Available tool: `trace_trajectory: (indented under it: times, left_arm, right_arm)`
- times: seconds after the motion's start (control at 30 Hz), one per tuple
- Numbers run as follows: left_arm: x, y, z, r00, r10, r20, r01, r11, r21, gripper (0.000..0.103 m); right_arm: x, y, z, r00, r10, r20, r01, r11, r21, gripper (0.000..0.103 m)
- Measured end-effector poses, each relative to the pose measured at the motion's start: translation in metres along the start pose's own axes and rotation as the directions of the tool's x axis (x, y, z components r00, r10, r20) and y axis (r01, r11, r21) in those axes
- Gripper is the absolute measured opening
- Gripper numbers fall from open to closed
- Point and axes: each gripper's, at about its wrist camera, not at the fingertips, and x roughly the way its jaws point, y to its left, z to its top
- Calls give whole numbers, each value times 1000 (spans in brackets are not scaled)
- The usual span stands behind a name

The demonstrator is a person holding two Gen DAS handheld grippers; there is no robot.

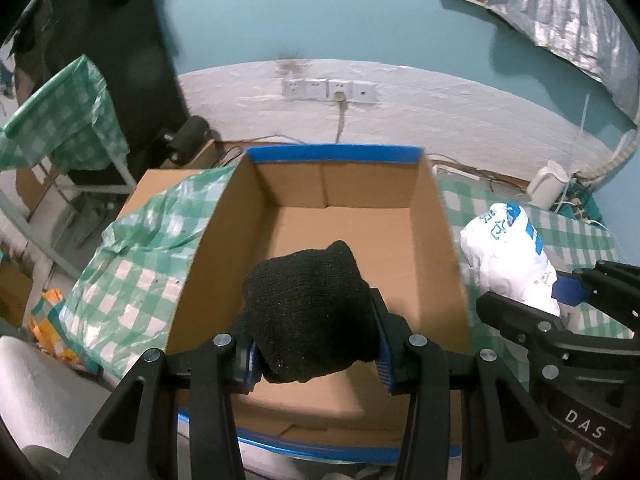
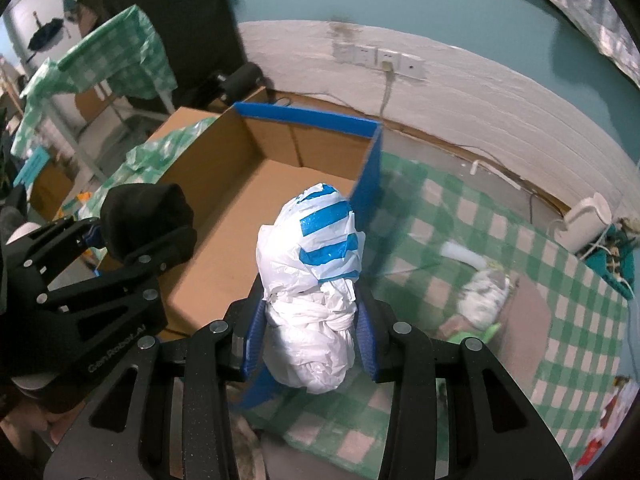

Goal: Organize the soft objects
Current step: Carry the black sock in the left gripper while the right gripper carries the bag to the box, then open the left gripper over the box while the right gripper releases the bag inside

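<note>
Now | my left gripper (image 1: 316, 350) clenches black knit bundle (image 1: 308, 312) above cardboard box (image 1: 224, 232) | right gripper (image 2: 310, 340) grasps knotted plastic bag (image 2: 316, 288) over box's right wall | next, I judge: release both inside.

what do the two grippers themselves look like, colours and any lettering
Both are matte black linkage frames studded with round silver rivets, ending in ribbed blue finger pads. The left gripper carries white "Gen.Robot.AI" lettering on its side; the right gripper shows white "DAS". No cables or sleeves are visible.
</note>
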Motion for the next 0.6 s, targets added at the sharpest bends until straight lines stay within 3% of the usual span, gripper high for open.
trace_trajectory:
  times: [0.33,0.6]
  left_arm:
    - [17,40,-3,998,42,-35,-45,996,-73,45]
    - [30,52,-7,995,65,-72,-71,994,-85,48]
  right_arm:
    - [35,31,8,998,25,-63,-29,998,-54,40]
    - [49,41,10,996,23,-85,-29,997,-74,41]
